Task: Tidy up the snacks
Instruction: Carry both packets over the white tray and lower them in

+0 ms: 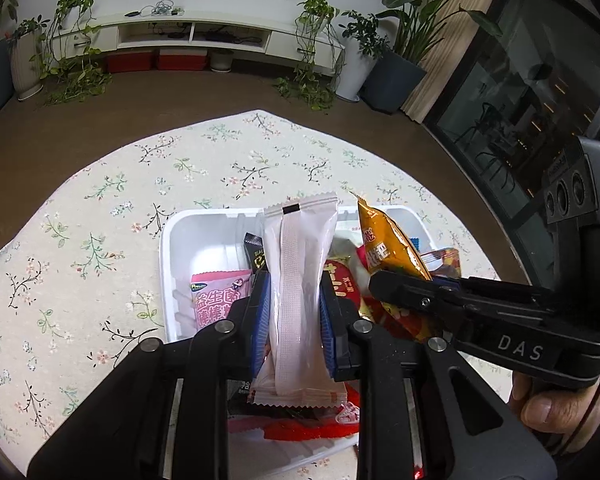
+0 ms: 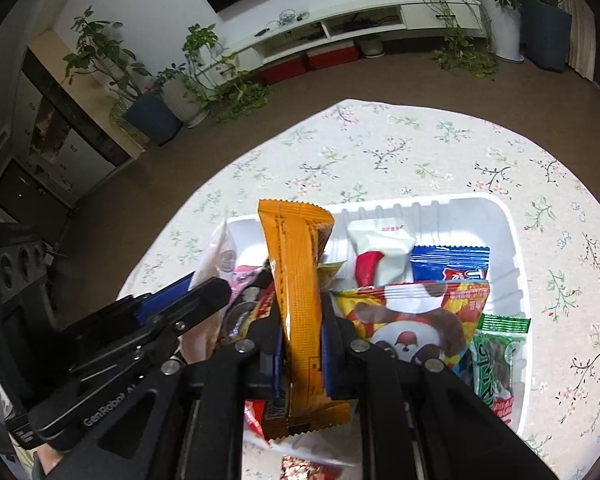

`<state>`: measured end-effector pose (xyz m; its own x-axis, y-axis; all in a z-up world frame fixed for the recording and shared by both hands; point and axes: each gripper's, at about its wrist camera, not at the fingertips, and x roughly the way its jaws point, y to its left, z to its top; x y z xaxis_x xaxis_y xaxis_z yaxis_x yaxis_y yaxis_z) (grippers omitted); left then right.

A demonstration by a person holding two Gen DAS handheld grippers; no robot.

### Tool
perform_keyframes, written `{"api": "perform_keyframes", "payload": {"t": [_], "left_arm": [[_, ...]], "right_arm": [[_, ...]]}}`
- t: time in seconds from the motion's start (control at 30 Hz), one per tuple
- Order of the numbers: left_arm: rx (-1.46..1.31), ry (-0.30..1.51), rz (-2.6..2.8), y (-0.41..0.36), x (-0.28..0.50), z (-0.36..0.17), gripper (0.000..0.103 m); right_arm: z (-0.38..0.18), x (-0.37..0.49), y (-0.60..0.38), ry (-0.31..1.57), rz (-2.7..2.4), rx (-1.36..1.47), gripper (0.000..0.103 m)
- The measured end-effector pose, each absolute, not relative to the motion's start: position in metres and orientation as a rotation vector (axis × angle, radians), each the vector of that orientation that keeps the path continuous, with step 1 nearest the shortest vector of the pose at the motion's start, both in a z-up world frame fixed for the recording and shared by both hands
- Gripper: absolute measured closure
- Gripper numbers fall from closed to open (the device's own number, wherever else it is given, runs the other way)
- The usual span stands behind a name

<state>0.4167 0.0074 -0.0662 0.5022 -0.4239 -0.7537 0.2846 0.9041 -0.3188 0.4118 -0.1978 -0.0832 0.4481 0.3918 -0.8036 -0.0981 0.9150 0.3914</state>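
Observation:
My left gripper (image 1: 294, 308) is shut on a long pale pink snack packet (image 1: 298, 280), held upright over the white tray (image 1: 172, 240). My right gripper (image 2: 300, 340) is shut on an orange snack packet (image 2: 300, 304) above the same tray (image 2: 512, 240). Each gripper shows in the other's view: the right one (image 1: 404, 284) with the orange packet (image 1: 388, 248) at the right, the left one (image 2: 204, 296) with the pink packet (image 2: 220, 256) at the left. Inside the tray lie a pink packet with white lettering (image 1: 216, 300), a panda-print bag (image 2: 412, 320), a blue packet (image 2: 448, 264) and a green packet (image 2: 496, 360).
The tray sits on a table with a floral cloth (image 1: 100, 220). Beyond the table are brown floor, potted plants (image 1: 396, 60) and a white low cabinet (image 1: 196, 32). A person's thumb (image 1: 548, 408) grips the right gripper's handle. Bare cloth lies left of and behind the tray.

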Motion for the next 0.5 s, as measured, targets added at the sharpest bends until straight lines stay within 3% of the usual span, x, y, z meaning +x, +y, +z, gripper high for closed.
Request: {"api": "perform_keyframes", "payload": {"t": [0.5], "left_arm": [[-0.155, 1.011, -0.413, 0.001, 0.437, -0.105, 0.081]], "right_arm": [[-0.107, 0.424, -0.19, 1.096, 0.266, 0.282, 0.087]]}}
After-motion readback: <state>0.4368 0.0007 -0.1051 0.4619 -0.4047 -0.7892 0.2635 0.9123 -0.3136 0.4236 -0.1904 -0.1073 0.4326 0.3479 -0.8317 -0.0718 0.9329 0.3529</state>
